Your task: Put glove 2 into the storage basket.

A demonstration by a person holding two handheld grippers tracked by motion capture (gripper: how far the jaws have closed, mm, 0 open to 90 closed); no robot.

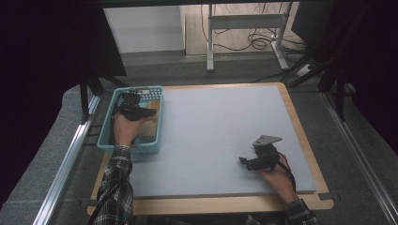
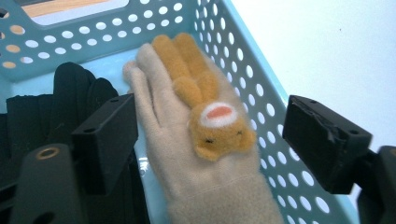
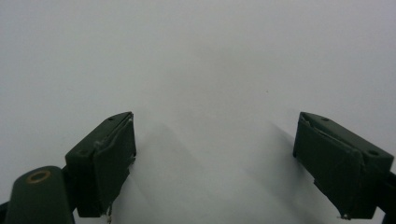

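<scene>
Hovering over the blue basket [image 2: 243,56], your left tool [image 2: 210,140] has its jaws spread wide, and the beige glove [image 2: 187,177] with the orange plush animal [image 2: 205,112] sewn on it lies between them, touched by neither pad. That glove rests on the basket floor against the perforated wall, beside a black glove [image 2: 60,102]. Your right tool [image 3: 215,163] sits well apart over the bare pale surface [image 3: 196,60], jaws wide, nothing between them.
</scene>
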